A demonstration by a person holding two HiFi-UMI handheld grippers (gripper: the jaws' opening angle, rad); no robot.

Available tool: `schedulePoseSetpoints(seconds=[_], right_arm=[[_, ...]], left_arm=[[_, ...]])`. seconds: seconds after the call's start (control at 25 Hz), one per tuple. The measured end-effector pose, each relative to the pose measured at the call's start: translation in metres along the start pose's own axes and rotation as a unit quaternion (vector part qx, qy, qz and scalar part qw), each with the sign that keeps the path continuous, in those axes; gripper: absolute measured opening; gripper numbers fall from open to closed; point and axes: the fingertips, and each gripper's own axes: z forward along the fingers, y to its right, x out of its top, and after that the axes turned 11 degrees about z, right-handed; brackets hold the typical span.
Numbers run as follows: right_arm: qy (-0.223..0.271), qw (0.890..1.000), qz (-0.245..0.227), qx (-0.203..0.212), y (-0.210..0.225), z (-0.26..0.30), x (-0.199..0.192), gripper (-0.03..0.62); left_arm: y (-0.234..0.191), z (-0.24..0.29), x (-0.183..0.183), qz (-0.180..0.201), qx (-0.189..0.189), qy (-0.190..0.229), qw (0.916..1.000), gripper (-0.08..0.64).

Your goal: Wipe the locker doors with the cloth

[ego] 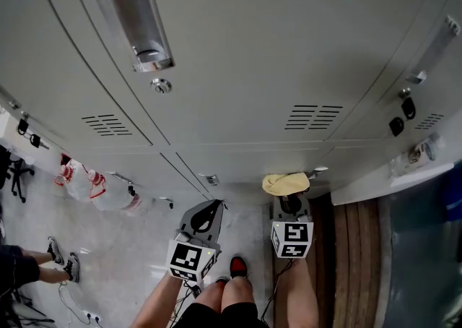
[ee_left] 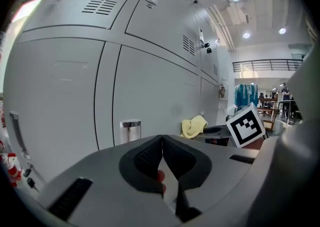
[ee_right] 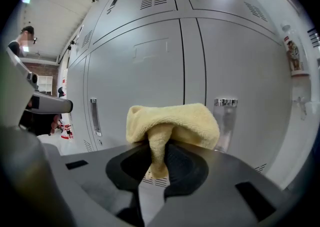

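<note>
Head view: cloth (ego: pixel 285 183) is hanging low, close to the locker doors (ego: pixel 245 59).
Left gripper view: left gripper (ee_left: pixel 162 141) is sitting pressed together, empty.
Right gripper view: right gripper (ee_right: pixel 159 158) is pinching the cloth. Suggest pressing it flat and overlapping strokes.

The left claw (ego: pixel 213 207) and the right claw (ego: pixel 290 202) have smooth grey shells lined with black ribbed pads (ee_left: pixel 149 156). Behind each claw sits a white cube (ego: pixel 189 259) with black square markers, and thin dark cables (ego: pixel 193 290) trail below. The person wears dark shorts (ego: pixel 216 316) and a red-and-black shoe (ego: pixel 237 267).
</note>
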Motion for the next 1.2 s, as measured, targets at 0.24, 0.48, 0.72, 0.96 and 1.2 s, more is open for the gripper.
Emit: schedulePoseSetpoints(seconds=[0.24, 0.48, 0.72, 0.96, 1.2], right_arm=[[0.0, 1.0, 0.006, -0.019, 0.017, -0.004, 0.0, 0.075], [0.002, 1.0, 0.009, -0.023, 0.015, -0.008, 0.0, 0.074], [0.034, 0.999, 0.002, 0.004, -0.019, -0.038, 0.01, 0.074], [0.039, 0.998, 0.0, 0.039, -0.059, -0.052, 0.004, 0.074], [0.013, 0.997, 0.003, 0.078, -0.1, -0.051, -0.024, 0.074]], left_arm=[[0.005, 0.002, 0.0, 0.0, -0.005, 0.001, 1.0, 0.023], [0.003, 0.0, -0.001, -0.001, -0.004, 0.0, 1.0, 0.023], [-0.001, -0.009, -0.005, -0.004, 0.002, -0.004, 1.0, 0.023], [-0.009, -0.02, -0.015, -0.008, 0.011, -0.008, 0.9999, 0.023], [-0.019, -0.031, -0.032, -0.016, 0.025, -0.011, 0.9995, 0.023]])
